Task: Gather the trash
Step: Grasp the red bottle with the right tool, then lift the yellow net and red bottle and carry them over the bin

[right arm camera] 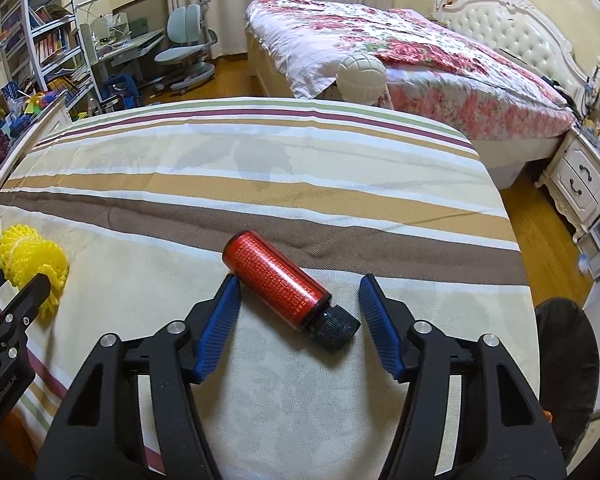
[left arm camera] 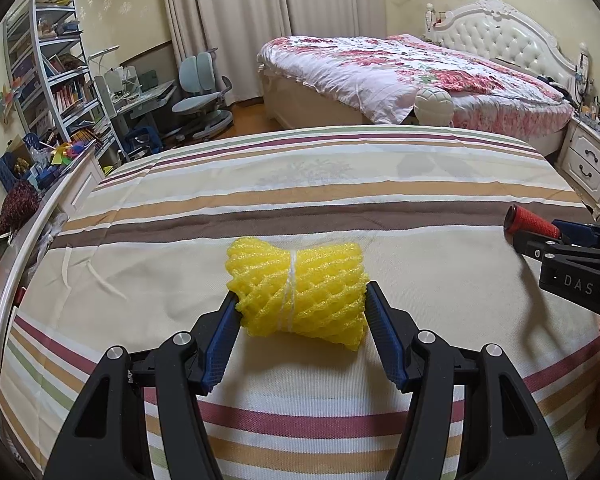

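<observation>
At the far left we are seeing a white bookshelf [left arm camera: 56, 76] crowded with books, and beside it a desk with a pale blue chair [left arm camera: 202, 96] pushed near it. In front of all this, the table [left arm camera: 308, 184], covered with a striped cloth, is filling most of both views.

On the left half of that cloth, our left gripper [left arm camera: 300, 300] is holding the yellow foam net [left arm camera: 296, 288]. The net is a rolled bundle tied round its middle with a white string, lying on the pale band of the cloth just below the brown stripe. Both blue pads are pressing into its two ends, so the jaws are standing at a middling width, closed on the bundle. From the right wrist view the same net [right arm camera: 32, 260] is showing at the left edge, with the left gripper around it.

Moving right, our right gripper [right arm camera: 298, 292] is standing over the red bottle [right arm camera: 276, 284]. The bottle is lying on its side, its black cap [right arm camera: 336, 326] pointing toward the right pad and its base angled up toward the brown stripe. The left pad is sitting just beside the bottle's body and the right pad is standing clear of the cap, so nothing is being gripped; the jaws are fairly wide around it.

Beyond the table, a bed [right arm camera: 400, 60] with a floral quilt and a white tufted headboard is lying at the right, with a white nightstand [right arm camera: 580, 180] beside it.
</observation>
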A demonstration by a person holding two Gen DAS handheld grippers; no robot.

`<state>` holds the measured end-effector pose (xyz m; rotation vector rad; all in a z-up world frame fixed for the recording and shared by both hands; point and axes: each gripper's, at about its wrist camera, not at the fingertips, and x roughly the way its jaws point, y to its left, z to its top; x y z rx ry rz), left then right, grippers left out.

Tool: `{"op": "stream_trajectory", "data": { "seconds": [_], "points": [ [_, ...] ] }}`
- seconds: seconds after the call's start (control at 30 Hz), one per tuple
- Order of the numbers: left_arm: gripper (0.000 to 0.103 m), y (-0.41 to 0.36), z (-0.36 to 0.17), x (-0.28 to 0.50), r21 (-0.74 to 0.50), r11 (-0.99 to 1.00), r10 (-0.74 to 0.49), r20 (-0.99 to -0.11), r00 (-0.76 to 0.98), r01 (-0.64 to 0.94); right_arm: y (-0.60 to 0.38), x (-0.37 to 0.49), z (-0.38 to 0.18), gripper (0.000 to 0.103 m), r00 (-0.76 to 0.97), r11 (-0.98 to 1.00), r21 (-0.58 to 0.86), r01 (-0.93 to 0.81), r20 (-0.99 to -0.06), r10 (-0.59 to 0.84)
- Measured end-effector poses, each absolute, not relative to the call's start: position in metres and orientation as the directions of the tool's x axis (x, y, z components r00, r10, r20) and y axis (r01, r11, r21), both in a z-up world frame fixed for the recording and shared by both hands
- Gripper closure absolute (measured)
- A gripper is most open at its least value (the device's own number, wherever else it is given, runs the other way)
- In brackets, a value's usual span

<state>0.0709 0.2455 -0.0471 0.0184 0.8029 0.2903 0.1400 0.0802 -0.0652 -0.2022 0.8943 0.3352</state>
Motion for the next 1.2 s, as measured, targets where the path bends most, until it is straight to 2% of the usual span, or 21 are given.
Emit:
{"op": "stream_trajectory", "data": {
  "seconds": [0.13, 0.3, 0.77, 0.9, 0.97, 1.1, 1.2],
  "points": [
    [0.043, 0.247, -0.047, 0.071, 0.124, 0.961, 0.261, -0.706, 0.659, -0.248, 0.079, 0.134, -0.064, 0.067, 0.583, 0.928, -0.029, -0.372, -0.785, 0.209],
    [0.044, 0.246, -0.044, 0.070, 0.123, 0.962, 0.259, -0.703, 0.663, -0.245, 0.077, 0.127, -0.064, 0.079, 0.587, 0.928, -0.026, -0.373, -0.781, 0.214],
    [0.044, 0.241, -0.043, 0.066, 0.121, 0.966, 0.245, -0.700, 0.671, -0.227, 0.064, 0.103, -0.064, 0.078, 0.587, 0.934, 0.012, -0.357, -0.775, 0.234],
    [0.044, 0.241, -0.043, 0.067, 0.116, 0.966, 0.243, -0.701, 0.670, -0.230, 0.070, 0.110, -0.064, 0.065, 0.584, 0.933, 0.011, -0.360, -0.777, 0.235],
    [0.044, 0.241, -0.043, 0.067, 0.115, 0.966, 0.243, -0.701, 0.670, -0.230, 0.071, 0.113, -0.064, 0.063, 0.585, 0.933, 0.006, -0.360, -0.778, 0.231],
    [0.044, 0.240, -0.044, 0.067, 0.113, 0.966, 0.242, -0.702, 0.670, -0.231, 0.071, 0.117, -0.065, 0.063, 0.585, 0.937, 0.011, -0.349, -0.778, 0.228],
    [0.044, 0.241, -0.044, 0.067, 0.115, 0.966, 0.243, -0.701, 0.670, -0.230, 0.071, 0.117, -0.065, 0.068, 0.591, 0.939, 0.001, -0.343, -0.777, 0.217]
  ]
}}
